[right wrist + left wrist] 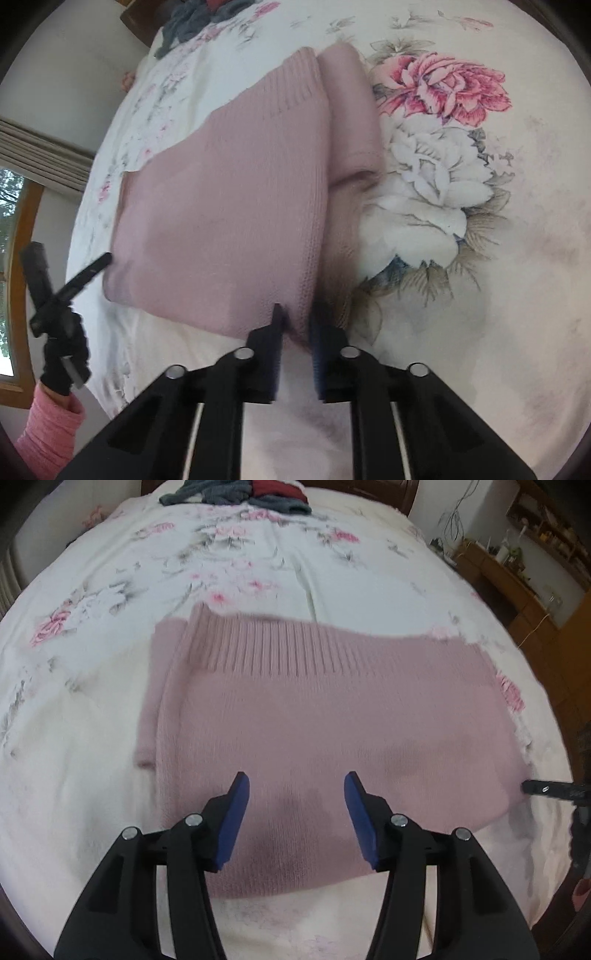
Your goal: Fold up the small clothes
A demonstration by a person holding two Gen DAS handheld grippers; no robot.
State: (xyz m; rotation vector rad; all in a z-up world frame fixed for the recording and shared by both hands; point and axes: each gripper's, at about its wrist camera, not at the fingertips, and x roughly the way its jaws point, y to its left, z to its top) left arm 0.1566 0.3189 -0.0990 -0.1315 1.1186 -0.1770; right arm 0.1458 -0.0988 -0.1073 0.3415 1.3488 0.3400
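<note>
With the right claw [295,325] pinching the pink knitted sweater [314,716] and the left claw [296,790] spread wide, fold edges flush.

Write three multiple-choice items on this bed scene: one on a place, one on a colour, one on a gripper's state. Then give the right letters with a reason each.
1. Where does the pile of dark clothes lie?
A. at the far end of the bed
B. on top of the sweater
C. on the floor

2. What colour is the sweater?
A. green
B. dusty pink
C. yellow

3. How does the left gripper stand?
A. shut on the sweater
B. open above the sweater
C. shut on the bedsheet

Key: 1 A, the pile sits beyond the sweater on the floral bedsheet. 2 B, the knit is pink in both views. 3 B, its fingers are wide apart with nothing between them, while the right gripper pinches the sweater's near edge.
</note>
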